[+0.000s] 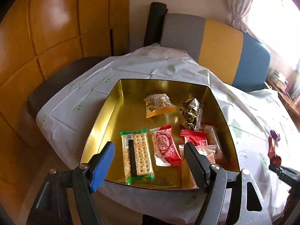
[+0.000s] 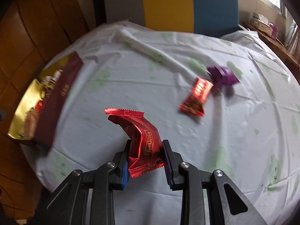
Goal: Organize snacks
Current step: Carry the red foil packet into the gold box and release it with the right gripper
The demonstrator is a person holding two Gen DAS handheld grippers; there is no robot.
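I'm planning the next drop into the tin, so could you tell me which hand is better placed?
Probably the right: its gripper already clamps a red foil snack beside the tin. The left gripper hangs empty.

A glossy gold metal tin sits on creased matt cloth; the red wrapper is shiny crinkled foil.

The left wrist camera looks steeply down along its tool from close above the gold tin by the tabletop's left edge. The right wrist camera tilts down over its tool mid-tabletop. Both views share the tin, the cloth and the striped chair beyond the far edge.
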